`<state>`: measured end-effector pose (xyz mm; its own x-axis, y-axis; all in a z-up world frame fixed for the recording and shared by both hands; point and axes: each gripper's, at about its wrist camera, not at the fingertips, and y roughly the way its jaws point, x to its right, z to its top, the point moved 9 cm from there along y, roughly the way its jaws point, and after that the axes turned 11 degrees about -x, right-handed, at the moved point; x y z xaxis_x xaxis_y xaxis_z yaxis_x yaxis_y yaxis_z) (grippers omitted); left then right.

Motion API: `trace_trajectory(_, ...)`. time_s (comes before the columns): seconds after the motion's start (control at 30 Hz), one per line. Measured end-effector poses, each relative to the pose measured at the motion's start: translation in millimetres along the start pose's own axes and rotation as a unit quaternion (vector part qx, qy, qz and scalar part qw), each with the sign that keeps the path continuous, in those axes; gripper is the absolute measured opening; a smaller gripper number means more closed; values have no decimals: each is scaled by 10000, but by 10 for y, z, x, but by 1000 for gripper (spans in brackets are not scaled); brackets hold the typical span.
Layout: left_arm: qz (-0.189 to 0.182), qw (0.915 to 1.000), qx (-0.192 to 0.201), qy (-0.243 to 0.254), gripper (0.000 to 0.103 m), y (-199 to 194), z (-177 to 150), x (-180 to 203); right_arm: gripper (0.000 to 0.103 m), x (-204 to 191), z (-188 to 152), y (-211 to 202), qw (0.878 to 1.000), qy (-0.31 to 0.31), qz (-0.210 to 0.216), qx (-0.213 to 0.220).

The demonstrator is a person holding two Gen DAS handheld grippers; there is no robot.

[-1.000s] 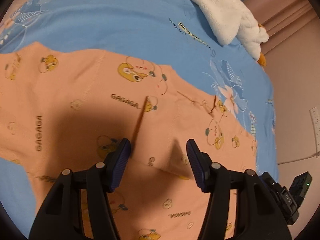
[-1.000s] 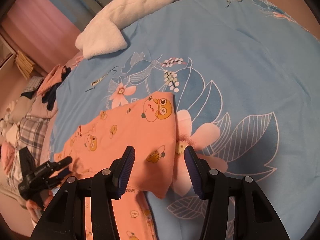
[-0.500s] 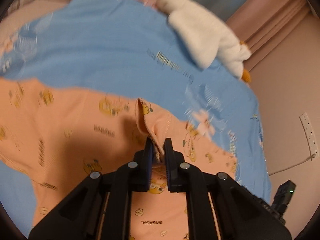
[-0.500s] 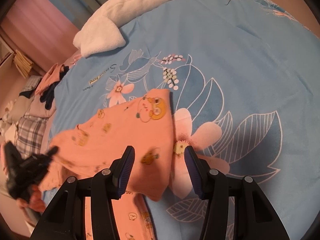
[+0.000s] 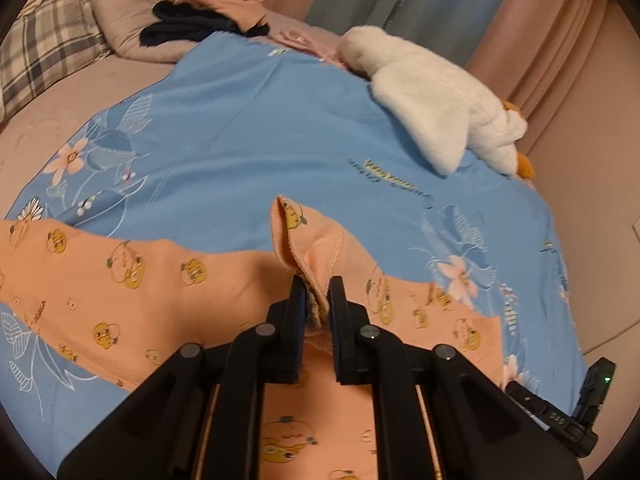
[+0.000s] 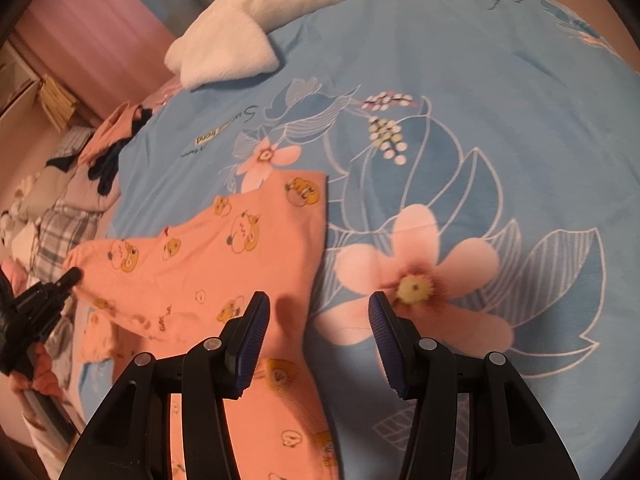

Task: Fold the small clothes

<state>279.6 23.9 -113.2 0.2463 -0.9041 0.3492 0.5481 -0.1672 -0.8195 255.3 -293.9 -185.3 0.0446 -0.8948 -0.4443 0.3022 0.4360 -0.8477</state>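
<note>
Orange printed garment (image 5: 168,280) spread mostly flat on blue bedspread (image 5: 248,120), folding barely begun: left tongs (image 5: 316,300) pinching its raised hem, right tongs (image 6: 318,320) parted, empty, above its edge.

Soft cloth, matt plastic

Peach knit garment (image 5: 168,284) matt on smooth blue cotton bedspread (image 5: 248,128); fluffy white plush toy (image 5: 436,108); ribbed gripper pads (image 6: 256,332).

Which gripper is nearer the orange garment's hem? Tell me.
Left. The left gripper has its fingers shut on a pinched fold of the orange garment; the right gripper hovers open above the garment's side edge, touching nothing.
</note>
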Motion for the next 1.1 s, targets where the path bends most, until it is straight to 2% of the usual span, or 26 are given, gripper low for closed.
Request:
trace_trajectory(0.17, 92, 9998, -129, -86, 10, 77, -78, -142, 30, -93, -12, 51, 9997, -205, -134, -7)
trace_trajectory(0.23, 140, 9998, -159, -61, 10, 94, -101, -166, 25, -133, -24, 77, 9994, -306, -186, -31)
trace_trajectory(0.63, 400, 9984, -364, 187, 11, 212, -226, -322, 25, -213, -97, 271, 9957, -592, -670, -237)
trace_trajectory(1.1, 745, 9939, -551, 597, 16, 367, -366, -465, 25, -230, -123, 297, 9941, -658, -824, -243)
